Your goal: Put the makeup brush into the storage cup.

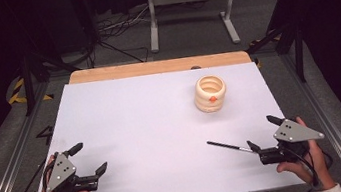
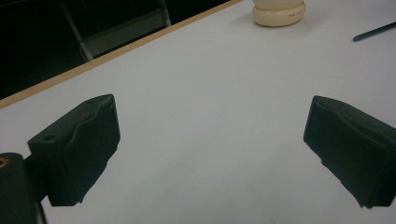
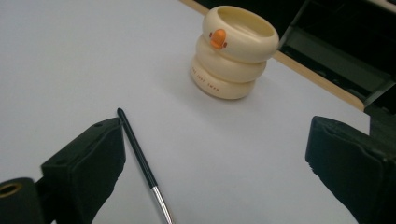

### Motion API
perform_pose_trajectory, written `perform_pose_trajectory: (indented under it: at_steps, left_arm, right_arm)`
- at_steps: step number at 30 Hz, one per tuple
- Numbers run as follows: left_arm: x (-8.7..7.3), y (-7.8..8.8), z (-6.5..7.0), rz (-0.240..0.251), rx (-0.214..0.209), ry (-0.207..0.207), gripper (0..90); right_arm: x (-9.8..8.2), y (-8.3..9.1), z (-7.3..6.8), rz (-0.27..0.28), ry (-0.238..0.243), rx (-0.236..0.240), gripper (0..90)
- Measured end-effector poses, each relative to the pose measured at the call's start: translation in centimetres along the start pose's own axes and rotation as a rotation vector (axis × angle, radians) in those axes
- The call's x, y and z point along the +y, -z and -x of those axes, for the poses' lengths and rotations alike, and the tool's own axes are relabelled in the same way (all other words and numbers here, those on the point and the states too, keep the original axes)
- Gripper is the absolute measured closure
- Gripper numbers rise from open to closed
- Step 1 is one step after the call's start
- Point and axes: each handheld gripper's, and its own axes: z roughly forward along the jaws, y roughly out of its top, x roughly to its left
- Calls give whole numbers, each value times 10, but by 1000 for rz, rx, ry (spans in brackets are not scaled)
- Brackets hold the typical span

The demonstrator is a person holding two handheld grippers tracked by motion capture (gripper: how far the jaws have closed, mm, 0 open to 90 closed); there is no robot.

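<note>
Black brush (image 1: pixel 228 147) just beside wide-apart right tool (image 1: pixel 261 134)

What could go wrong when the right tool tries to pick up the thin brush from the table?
The brush lies flat on the white table, beside one jaw of the open right tool rather than between both, so closing now would probably push or roll it. It is thin, so it may slip. If it is carried to the cream ringed holder, a bump could tip that.

A lab or studio: black curtains, floor cables (image 1: pixel 113 28) at 11 o'clock, metal stand (image 1: pixel 191 9) at 12.
</note>
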Motion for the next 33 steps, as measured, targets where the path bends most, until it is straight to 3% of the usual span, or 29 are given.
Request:
perform_pose_trajectory:
  at_steps: [1, 6, 8, 9, 11, 15, 16, 17, 19, 23, 25, 33]
  left_arm:
    - [0, 0, 0, -2, -1, 1, 46]
    - [0, -2, 1, -9, -7, -2, 47]
    - [-1, -3, 1, -14, -12, -1, 48]
    - [-1, -3, 1, -16, -14, -1, 50]
    - [-1, -4, 2, -18, -13, -4, 51]
    - [-1, -5, 3, -27, -16, -10, 52]
    - [-1, -5, 3, -27, -16, -10, 52]
    - [-1, -5, 3, -27, -14, -14, 52]
    - [-1, -6, 3, -29, -17, -14, 52]
    - [-1, -6, 3, -34, -27, -12, 53]
    - [-1, -7, 3, -35, -31, -9, 52]
    - [-1, -8, 5, -50, -45, -17, 53]
  right_arm:
    - [4, -4, 1, -31, 11, 36, 78]
    - [9, -14, 2, -119, 50, 87, 132]
    - [11, -22, 2, -179, 67, 117, 156]
    - [12, -28, 2, -242, 100, 139, 194]
    - [13, -31, 2, -265, 107, 151, 209]
    - [18, -48, 0, -431, 171, 227, 276]
    - [18, -48, 0, -431, 171, 227, 276]
    - [19, -57, -2, -504, 213, 251, 307]
    - [20, -60, -1, -521, 221, 277, 332]
    - [22, -74, -1, -604, 248, 326, 390]
    - [24, -78, 0, -631, 239, 356, 417]
    - [23, -97, 0, -768, 262, 423, 524]
